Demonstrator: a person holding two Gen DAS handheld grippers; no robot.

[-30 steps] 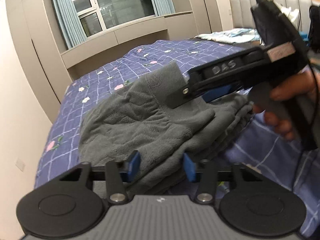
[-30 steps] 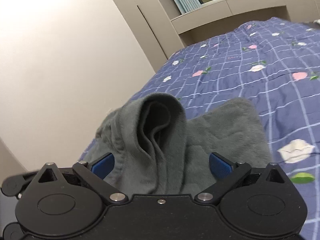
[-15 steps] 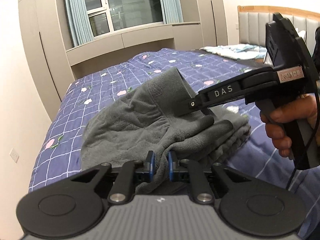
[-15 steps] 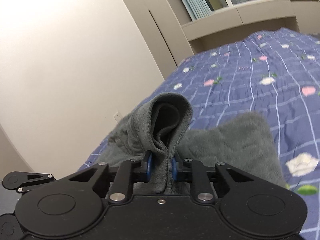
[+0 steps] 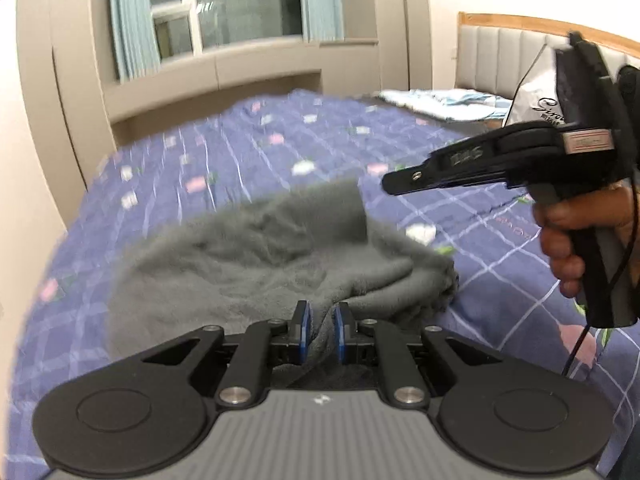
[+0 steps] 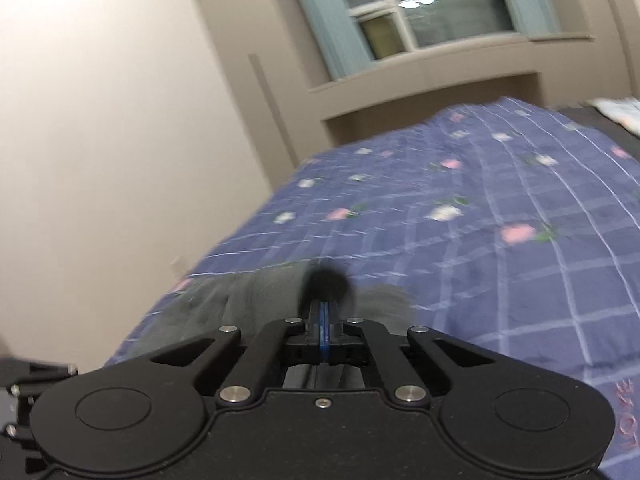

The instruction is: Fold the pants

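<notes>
With my left gripper (image 5: 319, 330) clamped on the near edge of the grey pants (image 5: 256, 256) lying on the blue bedspread (image 5: 240, 152), and my right gripper (image 6: 325, 326) pinched fully together above them, apparently empty, I should carry the fold slowly and level.

Motion blurs the bedspread (image 5: 248, 152) and pants (image 6: 256, 292); the right hand (image 5: 576, 240) is cut off at the right edge.

Beige walls (image 6: 100, 120), a curtained window (image 5: 240, 4), and a bed (image 6: 500, 208) with blue checked floral cover and padded headboard (image 5: 508, 56).
</notes>
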